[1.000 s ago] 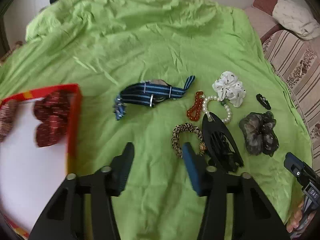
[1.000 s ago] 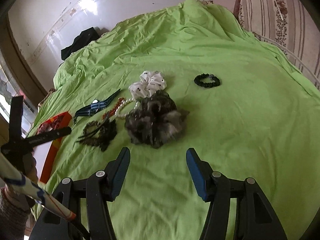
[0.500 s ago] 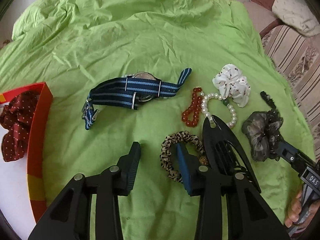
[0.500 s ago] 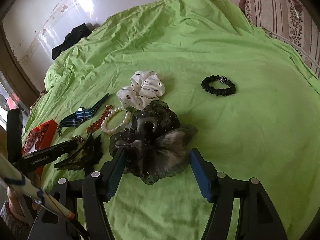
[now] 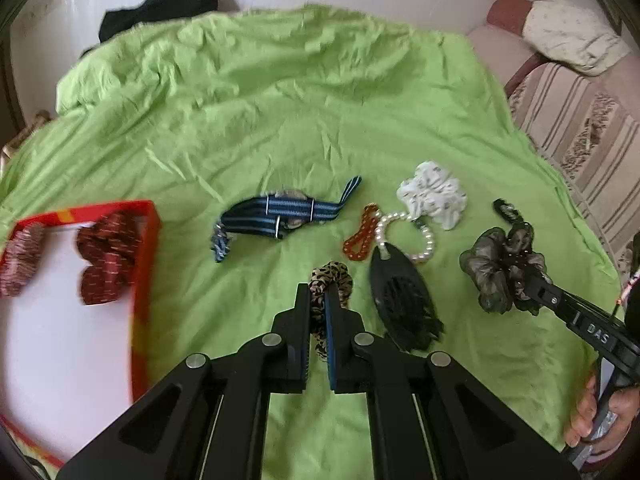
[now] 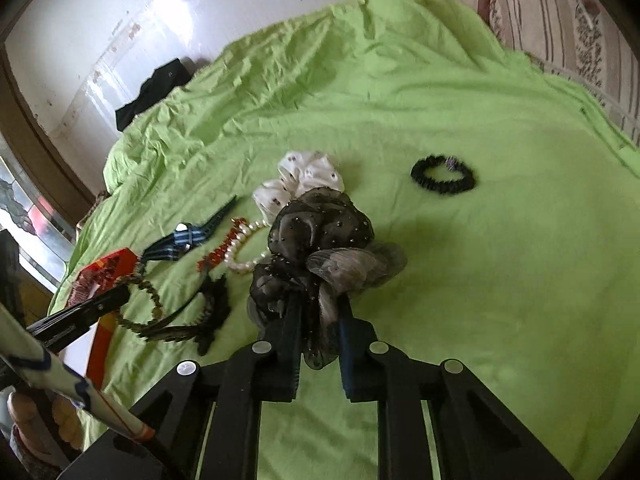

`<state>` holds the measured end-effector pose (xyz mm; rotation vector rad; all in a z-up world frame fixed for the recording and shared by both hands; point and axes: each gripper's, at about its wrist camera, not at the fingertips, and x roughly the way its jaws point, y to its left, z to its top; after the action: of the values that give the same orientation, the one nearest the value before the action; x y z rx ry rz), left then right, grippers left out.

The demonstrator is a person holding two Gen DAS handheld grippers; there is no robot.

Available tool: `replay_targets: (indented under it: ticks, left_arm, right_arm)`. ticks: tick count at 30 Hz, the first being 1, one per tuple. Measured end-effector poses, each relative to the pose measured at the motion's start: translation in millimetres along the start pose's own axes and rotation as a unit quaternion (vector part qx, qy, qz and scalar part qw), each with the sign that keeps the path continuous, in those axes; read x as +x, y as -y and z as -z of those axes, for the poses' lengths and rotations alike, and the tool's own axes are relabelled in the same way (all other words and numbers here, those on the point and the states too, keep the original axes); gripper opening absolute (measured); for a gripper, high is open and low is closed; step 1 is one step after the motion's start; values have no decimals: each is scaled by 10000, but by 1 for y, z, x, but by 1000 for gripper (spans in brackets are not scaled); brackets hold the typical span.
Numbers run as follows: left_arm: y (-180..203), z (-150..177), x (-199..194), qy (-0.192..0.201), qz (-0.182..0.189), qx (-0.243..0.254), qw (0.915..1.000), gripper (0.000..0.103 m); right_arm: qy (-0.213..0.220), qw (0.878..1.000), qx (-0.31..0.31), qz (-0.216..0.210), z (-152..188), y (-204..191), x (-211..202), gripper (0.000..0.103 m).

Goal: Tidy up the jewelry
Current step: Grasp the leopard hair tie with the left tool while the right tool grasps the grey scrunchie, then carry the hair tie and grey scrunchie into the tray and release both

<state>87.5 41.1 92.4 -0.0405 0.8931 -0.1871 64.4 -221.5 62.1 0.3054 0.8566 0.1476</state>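
Note:
My left gripper [image 5: 317, 300] is shut on a leopard-print scrunchie [image 5: 334, 276], held over the green sheet; it also shows in the right wrist view [image 6: 138, 304]. My right gripper [image 6: 318, 312] is shut on a dark grey sheer scrunchie [image 6: 320, 236], which also shows in the left wrist view [image 5: 496, 276]. A red-rimmed box [image 5: 146, 264] at the left holds two red scrunchies [image 5: 106, 256]. On the sheet lie a blue striped watch [image 5: 280, 216], an orange bead bracelet [image 5: 360, 236], a pearl bracelet [image 5: 424, 240], a white scrunchie [image 5: 434, 198], a black hair clip [image 5: 404, 300] and a black bracelet [image 6: 442, 174].
The green sheet [image 5: 280, 100] covers a bed. A dark garment [image 5: 160, 8] lies at its far edge by the wall. A striped sofa [image 5: 580, 120] stands at the right. The box's white floor [image 5: 60, 340] has bare room.
Both grippers have closed: the left on the leopard-print scrunchie, the right on the dark grey scrunchie. The left view has pulled back and the box shows more fully.

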Motion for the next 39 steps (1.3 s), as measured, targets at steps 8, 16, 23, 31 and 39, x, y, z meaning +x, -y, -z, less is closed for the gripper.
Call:
replay_targets:
  ticks: [8, 16, 23, 31, 39]
  left_arm:
    - [2, 13, -74, 417, 17, -72, 9991, 6]
    - [8, 22, -163, 913, -133, -84, 9957, 6]
    - [14, 12, -258, 1501, -408, 188, 9877, 6]
    - [-38, -16, -326, 1804, -1013, 155, 9783, 6]
    - [-125, -23, -285, 1513, -1878, -115, 9704, 6]
  right_arm:
    - [292, 9991, -283, -121, 15, -24, -52, 16]
    - [752, 9920, -859, -532, 21, -76, -110, 16]
    - [1181, 9775, -1266, -1202, 10, -133, -166, 16]
    - [985, 9599, -1545, -2124, -11, -212, -178, 16]
    - [286, 9577, -1717, -2291, -22, -299, -115, 16]
